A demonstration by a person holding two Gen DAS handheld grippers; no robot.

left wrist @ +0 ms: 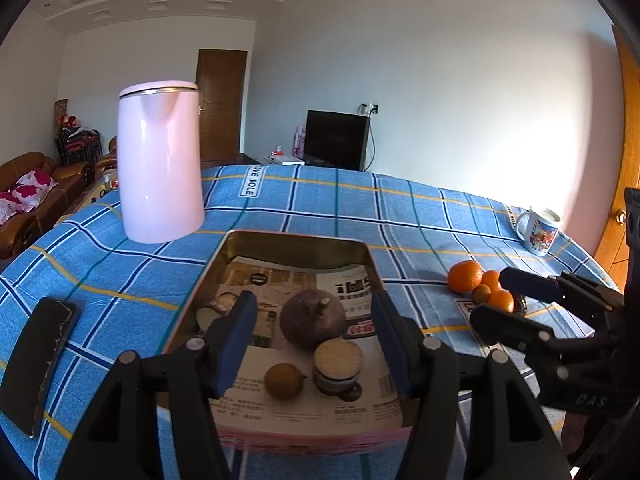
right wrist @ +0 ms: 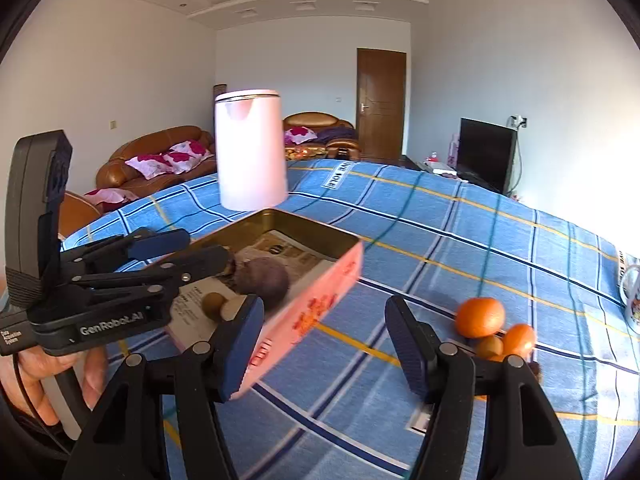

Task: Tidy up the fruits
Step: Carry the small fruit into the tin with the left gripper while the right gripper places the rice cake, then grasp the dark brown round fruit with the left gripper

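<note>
- Phone (left wrist: 38,364): dark, lies flat near the table's left edge on the blue checked cloth (left wrist: 320,208). Bare cloth between it and the tin.
- Pink kettle (left wrist: 160,160): upright, behind and left of the tin, a narrow strip of cloth between the two. The cloth's far edge runs just behind it.
- Tin box (left wrist: 292,240): rectangular, gold inside, pink outer wall, lined with printed paper. It sits mid-table, well in from the far edge.
- Tin contents: a large dark purple fruit (left wrist: 312,318) near the middle; in front of it a small brown round fruit (left wrist: 284,380) and a stack of round biscuit-like pieces (left wrist: 338,366), just beside each other. Something small and pale (left wrist: 208,314) lies by the left wall, partly hidden.
- Left gripper (left wrist: 314,340): jaws wide apart and empty, hanging over the near half of the tin, fingers inside the line of its side walls.
- Open cloth between the tin's right wall and the fruit pile.
- Right gripper (right wrist: 324,344): jaws wide apart and empty, above bare cloth between the tin's near corner and the oranges; the left finger overlaps the tin's pink wall in view, contact unclear.
- Oranges (left wrist: 480,284): one large, several smaller, in a tight touching cluster right of the tin, just beside the right gripper's fingertips.
- Mug (left wrist: 538,228): printed, upright, near the right table edge, well apart from the oranges.
</note>
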